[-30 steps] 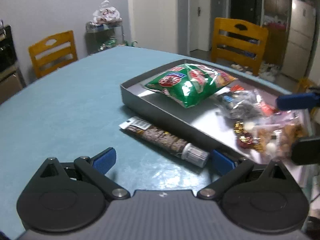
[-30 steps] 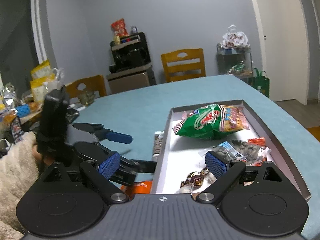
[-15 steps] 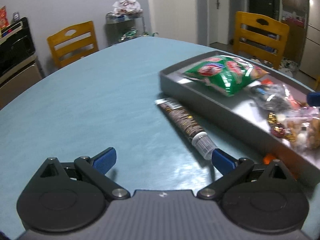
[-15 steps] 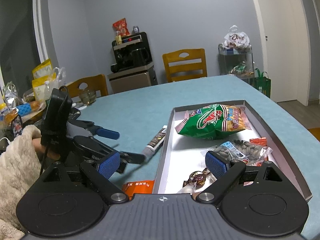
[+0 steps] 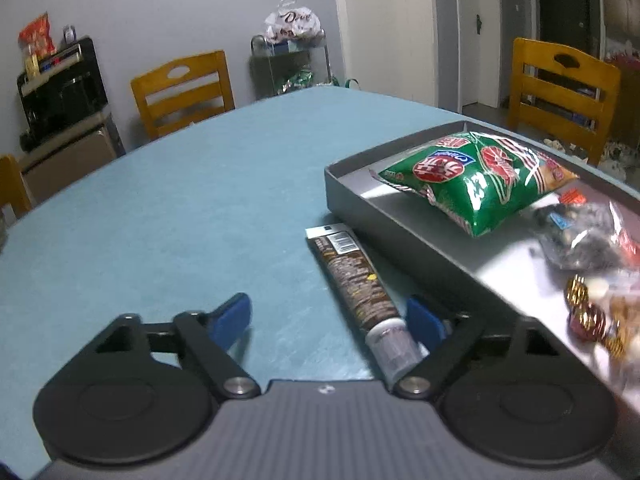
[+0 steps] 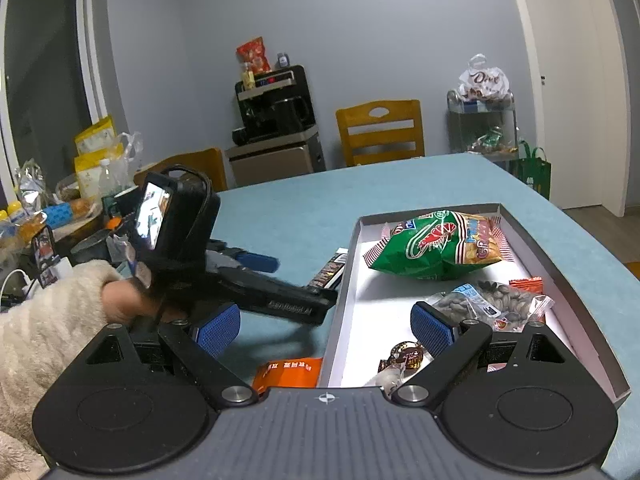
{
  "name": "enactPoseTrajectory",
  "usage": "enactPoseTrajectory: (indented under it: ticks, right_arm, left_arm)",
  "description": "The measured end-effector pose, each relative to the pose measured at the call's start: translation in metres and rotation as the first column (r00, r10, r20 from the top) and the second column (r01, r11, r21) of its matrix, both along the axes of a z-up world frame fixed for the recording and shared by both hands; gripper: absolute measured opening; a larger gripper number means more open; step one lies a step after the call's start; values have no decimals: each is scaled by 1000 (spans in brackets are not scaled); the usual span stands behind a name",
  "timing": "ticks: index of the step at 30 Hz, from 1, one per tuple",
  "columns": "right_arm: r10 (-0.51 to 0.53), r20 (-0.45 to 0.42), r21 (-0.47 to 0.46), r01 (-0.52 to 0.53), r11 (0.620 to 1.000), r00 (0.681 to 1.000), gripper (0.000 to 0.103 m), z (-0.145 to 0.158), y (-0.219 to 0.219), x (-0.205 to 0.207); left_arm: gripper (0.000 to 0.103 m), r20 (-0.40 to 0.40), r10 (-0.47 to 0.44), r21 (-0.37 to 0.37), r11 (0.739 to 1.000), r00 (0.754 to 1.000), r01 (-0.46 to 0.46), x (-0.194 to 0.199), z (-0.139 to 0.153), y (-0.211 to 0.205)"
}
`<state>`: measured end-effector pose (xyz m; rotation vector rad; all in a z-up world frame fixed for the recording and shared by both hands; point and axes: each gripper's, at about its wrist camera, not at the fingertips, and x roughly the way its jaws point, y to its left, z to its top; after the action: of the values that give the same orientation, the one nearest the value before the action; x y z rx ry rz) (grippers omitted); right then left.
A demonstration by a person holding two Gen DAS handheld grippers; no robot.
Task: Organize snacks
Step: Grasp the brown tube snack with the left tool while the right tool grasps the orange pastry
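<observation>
A brown tube snack with a white cap lies on the teal table beside the grey tray. My left gripper is open; the tube's cap end sits just inside its right finger. The tray holds a green chip bag, a bag of dark seeds and wrapped candies. My right gripper is open and empty above the tray's near left corner. An orange packet lies on the table by that corner. The left gripper shows in the right wrist view, over the tube.
The teal table stretches left and far. Wooden chairs stand around it. A coffee machine on a cabinet and a cart with a bag stand by the wall. Clutter sits at far left.
My left gripper has swung left and moved forward around the tube, whose cap end now lies between the fingers. The right gripper has barely moved.
</observation>
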<state>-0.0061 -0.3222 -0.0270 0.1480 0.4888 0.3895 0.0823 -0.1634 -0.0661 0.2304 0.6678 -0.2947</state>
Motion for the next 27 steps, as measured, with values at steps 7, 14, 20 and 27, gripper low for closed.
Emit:
enactPoseTrajectory:
  ticks: [7,14,20,27]
  right_arm:
    - [20,-2,-8,-20,1000,1000,92,0,4,-4]
    - [96,-33,-25,-97,995,995,87,0,27,-9]
    - [184,-127,-31,-190,981,975,77,-1,50,-16]
    - [148,-286,-80,-177,981,947,72,-14,71,-5]
  left_arm:
    - [47,-14,-25,-128,992,1000,23,4,-5,5]
    - [27,-8,-21,-155,988,1000,20,5,-7,16]
    - [21,-16,-22,-172,985,1000,19,10,-7,30]
    - [21,-4,2,-132,991,1000,-2,6,-5,44]
